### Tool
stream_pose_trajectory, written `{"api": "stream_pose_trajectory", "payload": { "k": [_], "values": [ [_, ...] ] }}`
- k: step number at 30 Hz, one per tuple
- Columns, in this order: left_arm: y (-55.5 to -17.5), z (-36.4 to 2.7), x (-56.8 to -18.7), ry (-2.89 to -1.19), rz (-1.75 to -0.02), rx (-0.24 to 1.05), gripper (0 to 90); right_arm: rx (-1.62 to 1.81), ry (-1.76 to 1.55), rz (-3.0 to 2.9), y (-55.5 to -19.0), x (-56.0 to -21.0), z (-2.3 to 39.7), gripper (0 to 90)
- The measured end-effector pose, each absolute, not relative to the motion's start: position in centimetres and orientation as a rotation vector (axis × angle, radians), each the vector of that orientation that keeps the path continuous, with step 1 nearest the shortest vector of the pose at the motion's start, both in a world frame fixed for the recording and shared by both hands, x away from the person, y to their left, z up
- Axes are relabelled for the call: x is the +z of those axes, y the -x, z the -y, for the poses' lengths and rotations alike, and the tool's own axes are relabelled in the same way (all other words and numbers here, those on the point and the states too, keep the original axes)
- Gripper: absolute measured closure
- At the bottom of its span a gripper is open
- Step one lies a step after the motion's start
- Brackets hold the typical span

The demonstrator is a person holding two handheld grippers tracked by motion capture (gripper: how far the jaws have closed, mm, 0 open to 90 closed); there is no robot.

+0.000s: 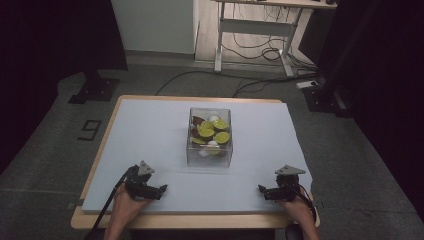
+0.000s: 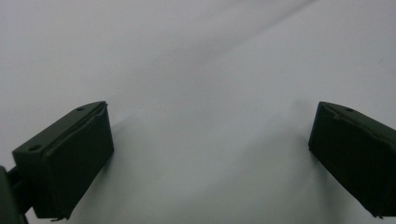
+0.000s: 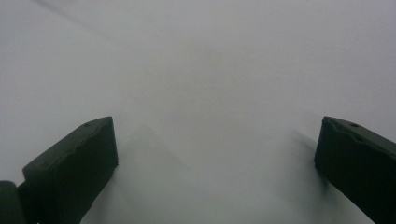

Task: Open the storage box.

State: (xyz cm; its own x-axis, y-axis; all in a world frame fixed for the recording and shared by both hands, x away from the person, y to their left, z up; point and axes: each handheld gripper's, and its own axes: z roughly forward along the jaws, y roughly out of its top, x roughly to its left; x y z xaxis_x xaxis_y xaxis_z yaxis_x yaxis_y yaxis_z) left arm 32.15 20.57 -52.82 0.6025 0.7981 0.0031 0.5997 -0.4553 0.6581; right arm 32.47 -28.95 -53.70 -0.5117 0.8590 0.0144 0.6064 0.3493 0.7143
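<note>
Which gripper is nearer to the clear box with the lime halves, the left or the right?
Left, by a small margin. The left gripper rests below and left of the clear box; the right gripper rests below and right of it, slightly farther away. Both are open, touching nothing.

Obstacle: clear plastic box of lime slices (image 1: 209, 145), mid-table.
Free room: pale blue table mat (image 1: 150, 130) bare on both sides of box, and between box and near edge.
</note>
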Motion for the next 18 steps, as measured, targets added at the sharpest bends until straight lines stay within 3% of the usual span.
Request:
{"api": "stream_pose_trajectory", "payload": {
  "k": [18],
  "values": [
    [-32.14, -20.60, -52.83, -2.206, -1.098, 0.414, 0.0, 0.933, -1.311, -2.262, -32.67, -53.48, 28.77, 0.0]
  ]
}}
